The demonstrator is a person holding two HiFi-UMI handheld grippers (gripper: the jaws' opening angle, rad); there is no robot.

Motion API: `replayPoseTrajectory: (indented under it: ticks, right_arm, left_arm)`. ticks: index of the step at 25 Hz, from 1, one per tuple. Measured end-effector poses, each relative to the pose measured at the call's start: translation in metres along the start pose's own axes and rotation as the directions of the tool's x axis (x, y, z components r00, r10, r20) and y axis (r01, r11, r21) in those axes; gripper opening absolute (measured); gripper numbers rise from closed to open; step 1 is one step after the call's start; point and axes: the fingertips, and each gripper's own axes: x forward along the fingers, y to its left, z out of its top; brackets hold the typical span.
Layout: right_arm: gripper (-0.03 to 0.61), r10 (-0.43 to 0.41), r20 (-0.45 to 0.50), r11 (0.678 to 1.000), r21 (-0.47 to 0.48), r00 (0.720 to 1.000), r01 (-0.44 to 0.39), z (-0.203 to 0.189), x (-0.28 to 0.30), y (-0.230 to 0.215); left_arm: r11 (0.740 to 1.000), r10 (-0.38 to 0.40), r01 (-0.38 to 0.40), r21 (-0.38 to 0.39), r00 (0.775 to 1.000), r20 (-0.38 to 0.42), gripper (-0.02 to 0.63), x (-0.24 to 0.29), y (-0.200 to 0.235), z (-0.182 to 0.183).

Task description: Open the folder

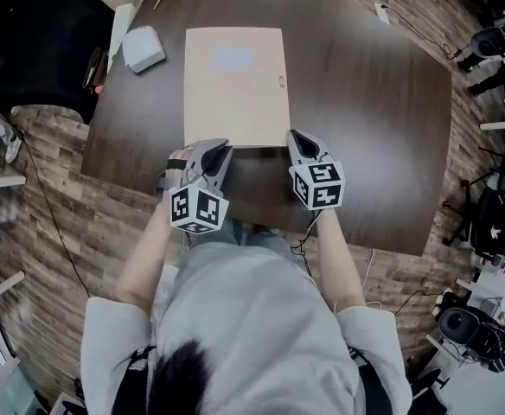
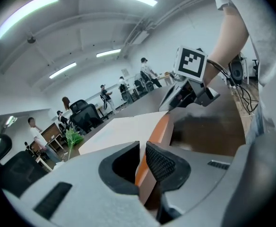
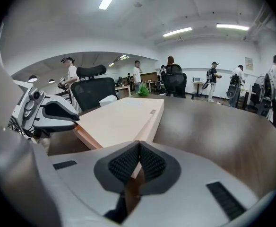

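The folder (image 1: 235, 85) lies flat and closed on the table (image 1: 373, 111), its near edge just in front of the person. It looks like a thick, stiff card box-file, light enough to slide on the smooth wood, so its cover should swing up as one board if the body is pinned. The left gripper (image 2: 142, 148) pinches the orange near edge by the left corner, the right gripper (image 3: 139, 148) has its pads pressed together on nothing beside the near-right corner, and the best hold is probably the cover's free edge near the small tab (image 1: 280, 81)
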Motion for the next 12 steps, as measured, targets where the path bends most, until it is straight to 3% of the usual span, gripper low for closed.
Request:
replayPoseTrajectory:
  ticks: [9, 11, 12]
  right_arm:
    - [0.012, 0.007, -0.015, 1.000, -0.021, 1.000, -0.008, 0.000, 0.002, 0.003]
    - [0.012, 0.010, -0.018, 0.999, -0.031, 1.000, -0.011, 0.001, 0.003, 0.004]
    - [0.012, 0.010, -0.020, 0.999, -0.037, 1.000, -0.011, 0.001, 0.003, 0.005]
  left_arm:
    - [0.985, 0.054, -0.047, -0.169, 0.998, 0.041, 0.038, -0.007, 0.009, 0.002]
    - [0.966, 0.092, -0.073, -0.247, 0.994, 0.064, 0.037, -0.012, 0.017, 0.003]
    - [0.945, 0.124, -0.093, -0.312, 0.989, 0.080, 0.035, -0.016, 0.026, 0.004]
